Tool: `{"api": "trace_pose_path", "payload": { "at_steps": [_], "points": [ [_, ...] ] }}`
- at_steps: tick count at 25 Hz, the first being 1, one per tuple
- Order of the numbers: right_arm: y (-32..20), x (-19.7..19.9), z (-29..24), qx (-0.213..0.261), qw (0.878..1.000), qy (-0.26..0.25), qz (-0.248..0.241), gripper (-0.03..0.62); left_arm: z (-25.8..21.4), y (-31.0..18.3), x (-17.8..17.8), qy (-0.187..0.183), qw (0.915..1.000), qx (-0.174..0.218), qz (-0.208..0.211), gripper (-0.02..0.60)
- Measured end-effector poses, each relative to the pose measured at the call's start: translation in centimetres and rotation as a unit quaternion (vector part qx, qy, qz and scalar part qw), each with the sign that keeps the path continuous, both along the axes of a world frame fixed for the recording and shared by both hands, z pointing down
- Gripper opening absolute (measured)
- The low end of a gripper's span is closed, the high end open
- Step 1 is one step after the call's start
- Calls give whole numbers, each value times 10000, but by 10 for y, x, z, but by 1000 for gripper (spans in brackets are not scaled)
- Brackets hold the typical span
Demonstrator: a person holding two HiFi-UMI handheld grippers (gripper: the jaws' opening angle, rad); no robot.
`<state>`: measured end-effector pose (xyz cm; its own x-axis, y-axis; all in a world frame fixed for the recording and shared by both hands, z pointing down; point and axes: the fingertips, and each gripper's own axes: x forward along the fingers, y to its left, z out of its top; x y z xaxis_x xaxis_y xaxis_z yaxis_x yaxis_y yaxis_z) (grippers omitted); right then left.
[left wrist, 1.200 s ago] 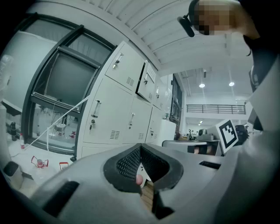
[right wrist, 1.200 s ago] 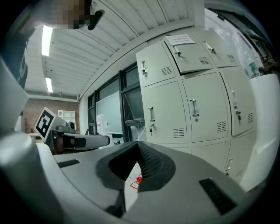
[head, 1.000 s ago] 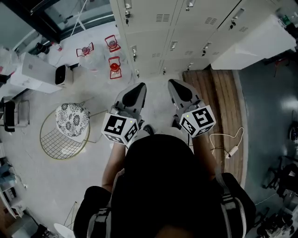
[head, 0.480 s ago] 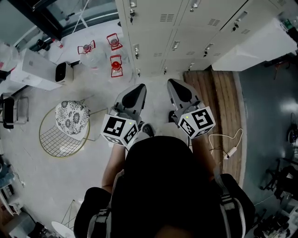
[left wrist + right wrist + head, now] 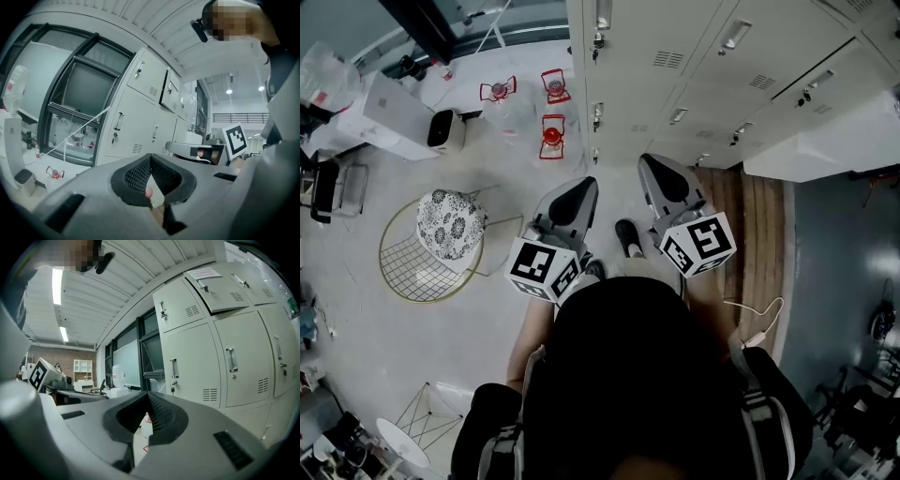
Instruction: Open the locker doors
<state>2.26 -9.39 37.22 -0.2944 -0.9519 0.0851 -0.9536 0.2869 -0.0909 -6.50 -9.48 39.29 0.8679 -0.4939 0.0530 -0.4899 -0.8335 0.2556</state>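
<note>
left hand-held gripper [image 5: 579, 185] and right hand-held gripper [image 5: 650, 166] both narrow, empty | locker doors [image 5: 694, 37] at 12 o'clock | we risk glancing off a handle [image 5: 677, 115] unless jaws widen

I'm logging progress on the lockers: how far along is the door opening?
Done: one upper locker door already stands ajar. In hand: nothing. The left gripper and right gripper both have their fingers shut on nothing and are short of the lockers. Left: the remaining doors in view, such as the closed door with the upright handle, are not yet opened.
</note>
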Motion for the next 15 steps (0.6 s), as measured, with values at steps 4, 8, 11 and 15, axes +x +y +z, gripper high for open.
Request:
{"api": "trace_pose_path", "payload": {
  "at_steps": [4, 8, 11, 15],
  "points": [
    [-34, 5, -6, 60, 9992, 34, -383, 5, -5, -21, 8, -32, 9996, 42, -291, 18],
    [-63, 12, -11, 89, 9978, -1, -661, 5, -10, -41, 19, 7, 9985, 61, -547, 18],
    [-82, 21, -15, 126, 9967, 13, -807, 5, -15, -54, 29, 42, 9975, 78, -702, 18],
    [-105, 31, -18, 140, 9947, 30, -1016, 5, -17, -65, 39, 87, 9956, 91, -925, 18]
  ]
}}
